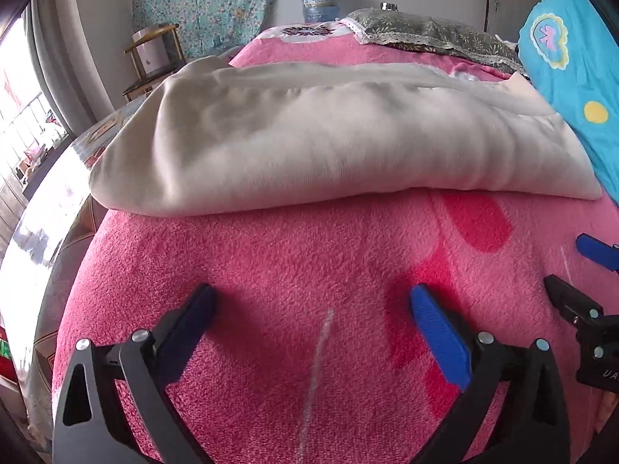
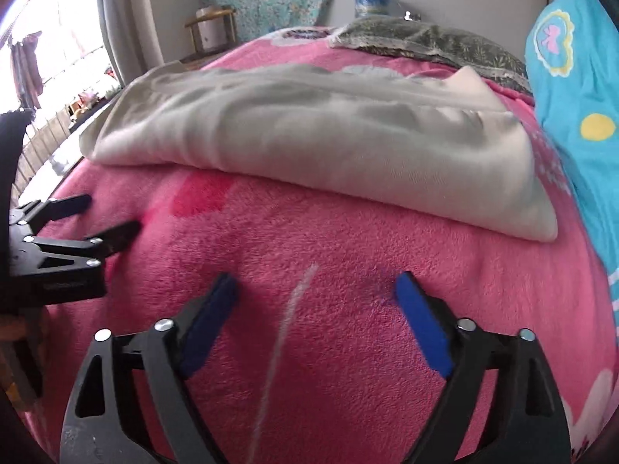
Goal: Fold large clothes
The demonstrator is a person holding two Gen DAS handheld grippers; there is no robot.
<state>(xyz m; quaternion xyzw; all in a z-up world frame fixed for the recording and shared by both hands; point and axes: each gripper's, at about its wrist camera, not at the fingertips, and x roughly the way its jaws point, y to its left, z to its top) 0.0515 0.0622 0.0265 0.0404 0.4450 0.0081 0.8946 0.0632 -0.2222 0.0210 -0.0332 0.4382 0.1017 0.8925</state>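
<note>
A large cream garment lies folded flat across the pink fleece blanket on the bed; it also shows in the right wrist view. My left gripper is open and empty, low over the blanket just in front of the garment's near edge. My right gripper is open and empty too, beside it to the right. The right gripper shows at the right edge of the left wrist view, and the left gripper at the left edge of the right wrist view.
A turquoise quilt lies along the right side of the bed. A grey patterned pillow sits at the head. A wooden chair with a white box stands left of the bed, by a bright window.
</note>
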